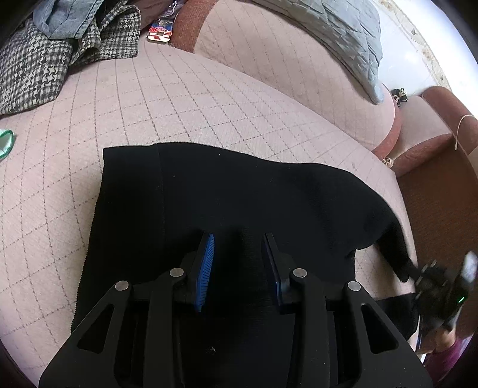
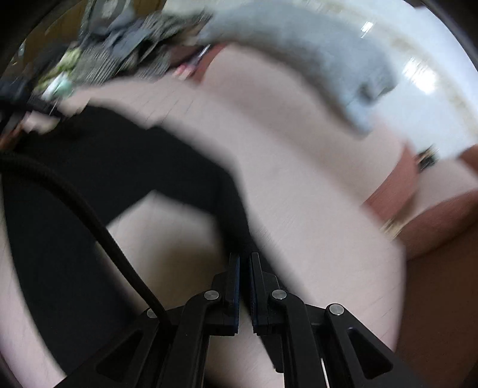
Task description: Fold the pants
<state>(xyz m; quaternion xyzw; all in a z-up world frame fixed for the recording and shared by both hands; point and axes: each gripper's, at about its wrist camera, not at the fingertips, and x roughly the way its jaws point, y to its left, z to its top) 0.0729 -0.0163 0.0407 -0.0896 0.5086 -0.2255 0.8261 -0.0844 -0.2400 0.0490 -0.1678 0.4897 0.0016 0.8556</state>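
Black pants [image 1: 239, 191] lie spread on a pink quilted sofa seat [image 1: 179, 104]. My left gripper [image 1: 238, 235] stands over their near edge, and its blue pads [image 1: 206, 262] pinch a raised fold of the black cloth. In the left wrist view my right gripper [image 1: 424, 276] is a blur at the lower right, with a narrow tip of the pants [image 1: 397, 253] stretched to it. The right wrist view is smeared by motion. There the right gripper [image 2: 244, 254] has its jaws almost together, and a strip of the black pants [image 2: 233, 215] runs into the fingertips.
A houndstooth garment [image 1: 44, 65] and a blue denim piece [image 1: 65, 18] are heaped at the sofa's far left. A grey-blue quilted pillow [image 1: 343, 38] leans on the backrest. A brown-edged armrest [image 1: 427, 134] stands at the right. A black cable [image 2: 89, 215] crosses the right wrist view.
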